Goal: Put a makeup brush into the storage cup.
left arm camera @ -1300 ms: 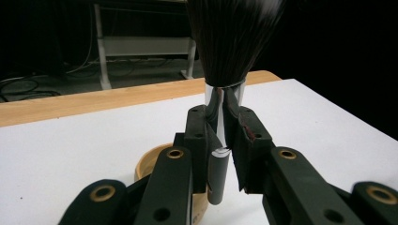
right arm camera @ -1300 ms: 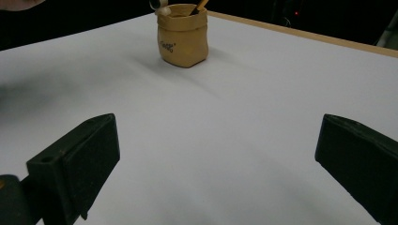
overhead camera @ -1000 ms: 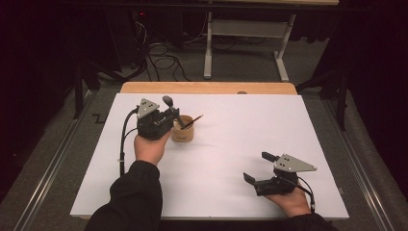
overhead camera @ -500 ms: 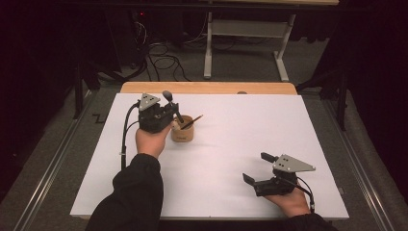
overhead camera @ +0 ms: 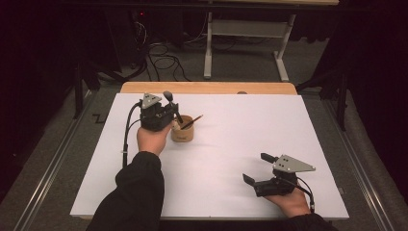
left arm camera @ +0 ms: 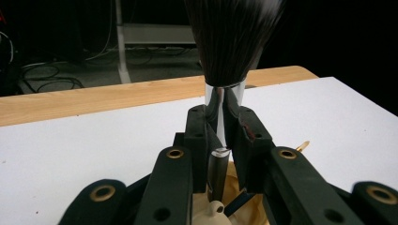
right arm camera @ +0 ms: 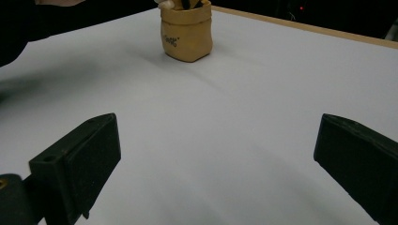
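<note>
While the left tool stays clenched on the makeup brush, the brush stands nearly upright, its long axis rising from the tool's tips: dark, soft bristles fan out at the top, a shiny chrome ferrule sits right between the black jaws, and the slim dark handle drops below them into the tan pot, just beside the tool. That pot is a squat, matte, sack-shaped thing. Well away across the white table, the right tool rests wide open, empty.
</note>
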{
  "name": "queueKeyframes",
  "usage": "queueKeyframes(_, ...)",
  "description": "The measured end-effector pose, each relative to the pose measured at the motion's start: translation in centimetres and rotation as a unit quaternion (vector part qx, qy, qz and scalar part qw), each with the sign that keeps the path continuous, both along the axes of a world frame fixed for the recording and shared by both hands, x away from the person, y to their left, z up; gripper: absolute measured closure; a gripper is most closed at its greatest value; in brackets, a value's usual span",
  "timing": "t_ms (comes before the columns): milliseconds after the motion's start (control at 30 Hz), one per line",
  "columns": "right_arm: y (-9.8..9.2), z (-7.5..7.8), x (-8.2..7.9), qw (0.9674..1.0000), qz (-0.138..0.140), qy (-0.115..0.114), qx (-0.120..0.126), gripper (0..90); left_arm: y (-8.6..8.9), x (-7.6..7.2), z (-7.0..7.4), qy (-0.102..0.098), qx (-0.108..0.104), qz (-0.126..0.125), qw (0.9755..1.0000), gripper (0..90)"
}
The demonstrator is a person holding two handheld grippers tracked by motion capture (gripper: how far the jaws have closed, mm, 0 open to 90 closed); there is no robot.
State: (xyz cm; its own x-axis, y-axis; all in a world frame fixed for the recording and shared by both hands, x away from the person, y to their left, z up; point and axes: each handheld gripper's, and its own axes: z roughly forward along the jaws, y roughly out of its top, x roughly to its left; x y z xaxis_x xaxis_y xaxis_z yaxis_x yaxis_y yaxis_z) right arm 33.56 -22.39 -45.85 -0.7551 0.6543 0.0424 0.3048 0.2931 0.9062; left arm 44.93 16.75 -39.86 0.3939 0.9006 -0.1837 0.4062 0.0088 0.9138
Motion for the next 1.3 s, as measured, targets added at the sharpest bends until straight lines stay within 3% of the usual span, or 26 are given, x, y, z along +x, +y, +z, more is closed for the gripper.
queueKeyframes(467,0.0,0.0,0.0,1.0,0.005,-0.003,0.003,1.3,0.0,0.1,-0.6,0.009,0.013,0.006,0.9998,77.3)
queueKeyframes(1300,0.2,-0.1,0.0,1.0,0.008,-0.003,-0.005,1.3,0.0,0.4,-2.3,0.034,0.014,0.003,0.9993,76.7)
